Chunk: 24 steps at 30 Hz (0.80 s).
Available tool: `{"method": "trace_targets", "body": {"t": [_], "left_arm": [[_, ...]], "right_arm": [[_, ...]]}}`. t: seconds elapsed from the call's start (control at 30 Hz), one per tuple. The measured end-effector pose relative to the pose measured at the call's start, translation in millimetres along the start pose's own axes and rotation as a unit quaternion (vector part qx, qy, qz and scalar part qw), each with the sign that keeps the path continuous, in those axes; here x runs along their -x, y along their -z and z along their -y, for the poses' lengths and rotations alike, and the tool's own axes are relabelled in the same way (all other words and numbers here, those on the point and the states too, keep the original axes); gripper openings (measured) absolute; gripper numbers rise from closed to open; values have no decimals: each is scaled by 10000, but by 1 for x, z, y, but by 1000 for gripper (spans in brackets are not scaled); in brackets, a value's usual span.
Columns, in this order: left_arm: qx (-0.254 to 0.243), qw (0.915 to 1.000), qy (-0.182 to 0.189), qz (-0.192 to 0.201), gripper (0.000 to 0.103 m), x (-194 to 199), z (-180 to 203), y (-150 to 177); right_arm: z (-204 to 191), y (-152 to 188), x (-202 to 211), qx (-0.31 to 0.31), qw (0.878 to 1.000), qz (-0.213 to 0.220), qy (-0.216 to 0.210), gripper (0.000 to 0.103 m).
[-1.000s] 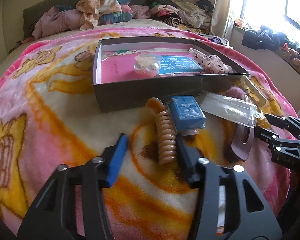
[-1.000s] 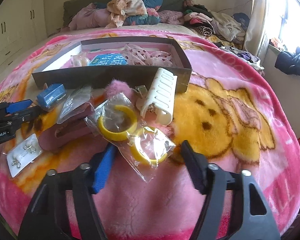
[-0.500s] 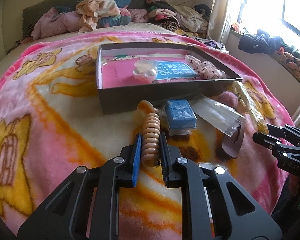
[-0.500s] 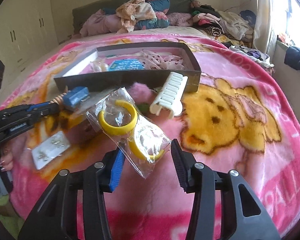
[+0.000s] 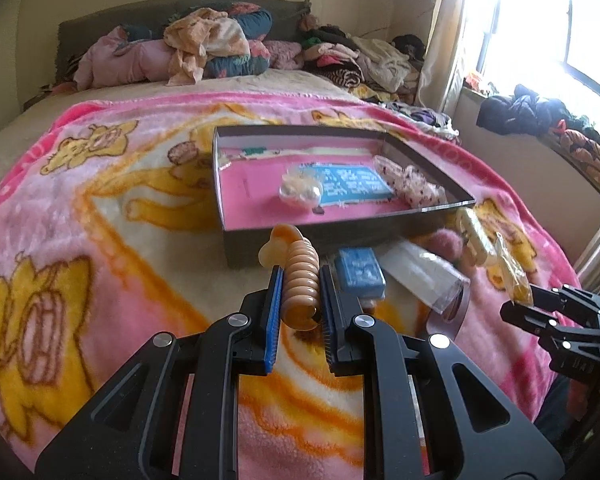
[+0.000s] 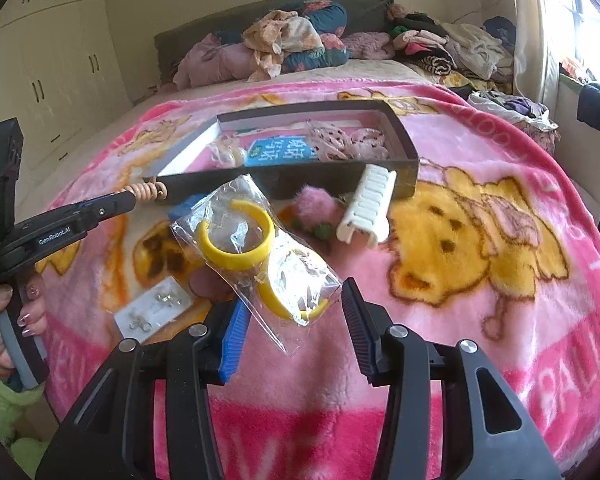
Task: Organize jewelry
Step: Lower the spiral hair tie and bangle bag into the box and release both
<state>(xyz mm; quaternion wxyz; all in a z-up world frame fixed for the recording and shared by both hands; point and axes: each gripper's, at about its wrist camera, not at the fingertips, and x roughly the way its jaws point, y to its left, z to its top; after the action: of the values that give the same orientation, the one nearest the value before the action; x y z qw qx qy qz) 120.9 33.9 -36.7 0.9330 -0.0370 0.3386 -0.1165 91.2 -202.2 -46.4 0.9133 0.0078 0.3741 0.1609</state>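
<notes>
My left gripper [image 5: 302, 276] is shut on a tan ribbed hair clip [image 5: 296, 248], held just above the pink cartoon blanket in front of the dark grey box [image 5: 340, 236]. In the right wrist view the same clip [image 6: 146, 192] sticks out of the left gripper [image 6: 134, 200] by the box's front left corner. My right gripper [image 6: 294, 300] is shut on a clear bag with two yellow hoops [image 6: 236, 240], which stands up off the blanket. The box [image 6: 300, 176] holds a pearl piece, a blue card and spotted pink fabric.
On the blanket before the box lie a white claw clip [image 6: 366, 204], a pink pompom [image 6: 316, 208], a small blue box [image 5: 358, 272], a clear bag [image 5: 424, 276] and a white earring card [image 6: 152, 308]. A hand [image 6: 4, 312] grips the left handle. Clothes are piled at the bed's head.
The left jaws closed on the tan clip and raised it off the blanket. The right jaws narrowed onto the bag of yellow hoops and lifted it.
</notes>
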Motion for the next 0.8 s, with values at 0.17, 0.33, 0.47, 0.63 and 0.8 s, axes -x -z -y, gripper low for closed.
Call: {"method": "trace_targets", "body": {"t": [0.17, 0.33, 0.47, 0.63, 0.8], "left_arm": [[54, 9999, 41, 116, 11, -2, -1, -12], [45, 9997, 106, 205, 11, -9, 4, -24], [32, 9995, 153, 270, 11, -16, 8, -35], [67, 9991, 238, 348, 11, -26, 11, -47], [48, 9989, 306, 349, 11, -37, 16, -57]], "right_arm": [[-3, -10, 0, 25, 10000, 73, -9, 43], [0, -20, -4, 32, 10000, 85, 33, 43], [2, -29, -8, 24, 9999, 112, 80, 43], [9, -41, -15, 21, 9997, 141, 205, 44], [19, -53, -19, -3, 9992, 185, 346, 44]]}}
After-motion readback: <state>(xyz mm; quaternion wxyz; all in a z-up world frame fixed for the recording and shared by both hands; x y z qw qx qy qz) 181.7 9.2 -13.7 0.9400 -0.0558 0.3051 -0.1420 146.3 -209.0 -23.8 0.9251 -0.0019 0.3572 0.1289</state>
